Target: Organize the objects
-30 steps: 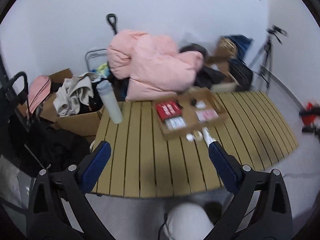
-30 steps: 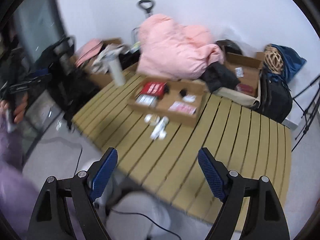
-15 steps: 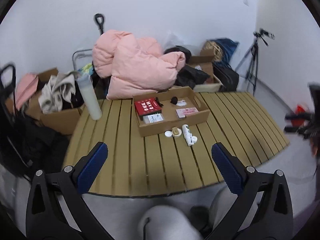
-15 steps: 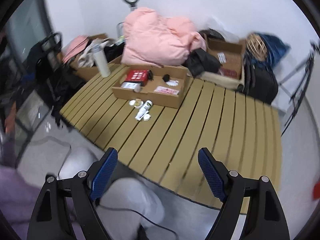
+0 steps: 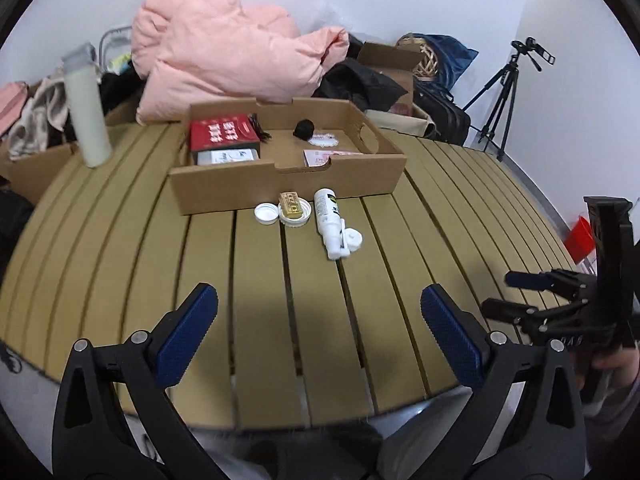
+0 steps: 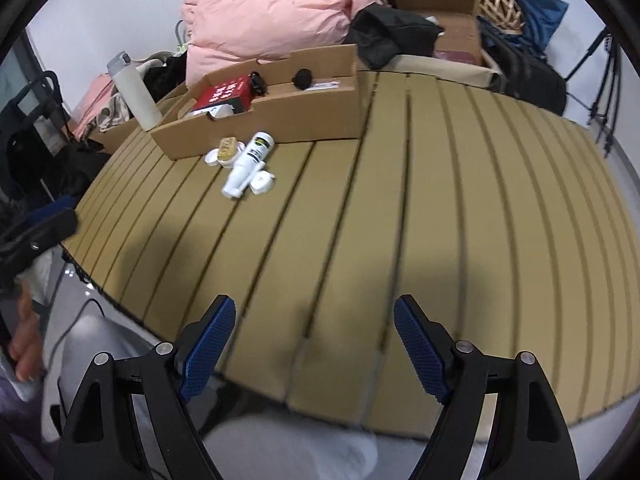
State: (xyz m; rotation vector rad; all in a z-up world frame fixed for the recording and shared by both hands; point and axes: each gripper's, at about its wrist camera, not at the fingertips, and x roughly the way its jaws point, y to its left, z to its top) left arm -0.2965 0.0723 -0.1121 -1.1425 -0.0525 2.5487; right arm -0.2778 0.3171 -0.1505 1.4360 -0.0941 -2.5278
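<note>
A shallow cardboard box [image 5: 280, 182] [image 6: 280, 120] sits on the slatted wooden table [image 5: 320, 320] [image 6: 440, 220], holding a red packet [image 5: 222, 132] [image 6: 224, 96], a small black object [image 5: 304, 128] [image 6: 302, 78] and some cards. In front of it lie a white bottle [image 5: 328, 216] [image 6: 250, 162], white lids [image 5: 266, 214] and a small yellow item [image 5: 291, 204] [image 6: 227, 148]. My left gripper [image 5: 318, 312] hovers open over the near table edge, empty. My right gripper [image 6: 314, 328] is open and empty too, also near that edge; it shows at the right of the left wrist view [image 5: 520, 292].
A tall white flask [image 5: 86, 116] [image 6: 136, 92] stands at the table's far left. A pink duvet [image 5: 232, 48] [image 6: 272, 16], dark bags, cardboard boxes [image 6: 452, 16] and a tripod [image 5: 504, 88] crowd the space behind. A person's legs are below the near edge.
Both grippers have dropped down toward the table, so the box and bottle look closer and larger. The right gripper has come into the left wrist view. Jaws stay open.
</note>
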